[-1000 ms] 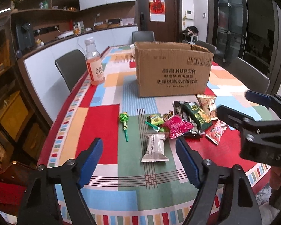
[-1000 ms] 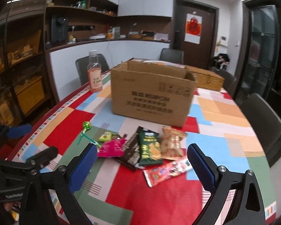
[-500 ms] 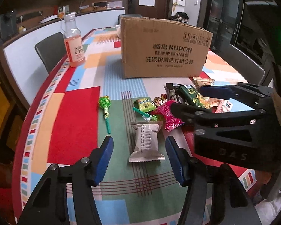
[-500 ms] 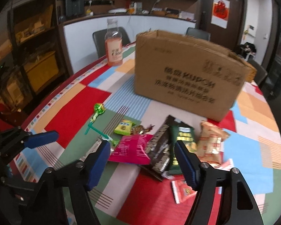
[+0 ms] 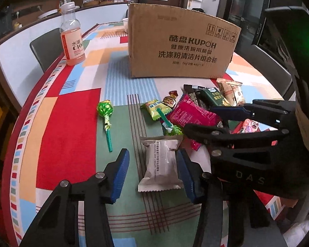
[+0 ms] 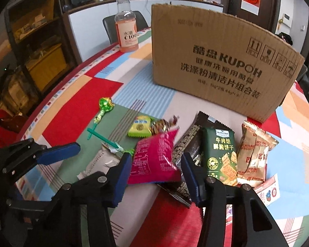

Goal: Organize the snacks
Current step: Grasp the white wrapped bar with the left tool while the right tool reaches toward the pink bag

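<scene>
Your counter wears a bright cloth of red, green, blue and orange patches. At the back stands a big brown cardboard box with black letters. To the left of it stands a clear plastic bottle of pink drink, well apart from the snacks.

The snacks lie in a bunch in front of the box. A long dark packet lies under a dark green cracker packet. Just beside that, on the right, are tan biscuit packets. A shiny pink snack bag lies partly on top of the dark packet. A silver-white wrapped cake lies near you. A small yellow-green candy packet touches a little gold candy. One green lollipop with a green stick lies alone on the left. The stick of a second one lies across the candy packet.

Your left gripper has its jaws spread, one on each side of the silver-white cake. I cannot tell if they touch it. Your right gripper has its jaws spread around the pink bag, not pinching it.
</scene>
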`<state>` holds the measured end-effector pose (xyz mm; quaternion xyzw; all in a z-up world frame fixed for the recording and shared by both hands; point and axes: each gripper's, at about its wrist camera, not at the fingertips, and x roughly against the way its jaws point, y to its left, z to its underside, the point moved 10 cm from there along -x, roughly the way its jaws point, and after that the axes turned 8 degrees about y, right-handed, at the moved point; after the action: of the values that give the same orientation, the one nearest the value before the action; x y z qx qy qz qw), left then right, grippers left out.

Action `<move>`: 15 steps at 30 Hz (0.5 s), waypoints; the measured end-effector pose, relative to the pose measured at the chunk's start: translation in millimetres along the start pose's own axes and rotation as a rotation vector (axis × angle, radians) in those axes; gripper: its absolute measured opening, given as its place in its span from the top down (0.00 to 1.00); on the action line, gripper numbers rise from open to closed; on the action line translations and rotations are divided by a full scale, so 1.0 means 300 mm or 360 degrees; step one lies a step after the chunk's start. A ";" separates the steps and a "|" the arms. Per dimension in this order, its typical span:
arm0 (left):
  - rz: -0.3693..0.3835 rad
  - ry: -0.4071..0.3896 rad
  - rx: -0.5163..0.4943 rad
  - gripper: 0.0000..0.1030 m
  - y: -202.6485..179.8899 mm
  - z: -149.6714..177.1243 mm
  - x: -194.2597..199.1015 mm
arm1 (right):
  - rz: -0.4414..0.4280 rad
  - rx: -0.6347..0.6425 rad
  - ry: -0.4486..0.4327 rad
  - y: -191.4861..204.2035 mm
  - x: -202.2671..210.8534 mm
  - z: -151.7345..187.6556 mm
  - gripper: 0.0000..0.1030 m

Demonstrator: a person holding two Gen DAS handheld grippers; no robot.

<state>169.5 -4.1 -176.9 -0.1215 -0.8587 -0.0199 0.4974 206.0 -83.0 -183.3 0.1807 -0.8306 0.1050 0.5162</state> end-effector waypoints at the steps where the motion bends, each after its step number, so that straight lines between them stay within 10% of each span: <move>1: 0.0004 0.0011 -0.0002 0.54 0.000 -0.002 -0.008 | -0.0004 -0.0004 0.0010 -0.003 -0.006 0.003 0.52; 15: 0.0123 0.0150 0.0061 0.61 -0.004 -0.016 -0.094 | -0.0086 -0.0002 0.0065 -0.017 -0.054 -0.025 0.52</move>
<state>186.7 -11.5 -198.6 -0.1438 -0.8293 0.0101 0.5399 220.6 -81.9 -194.5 0.2006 -0.8147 0.0940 0.5359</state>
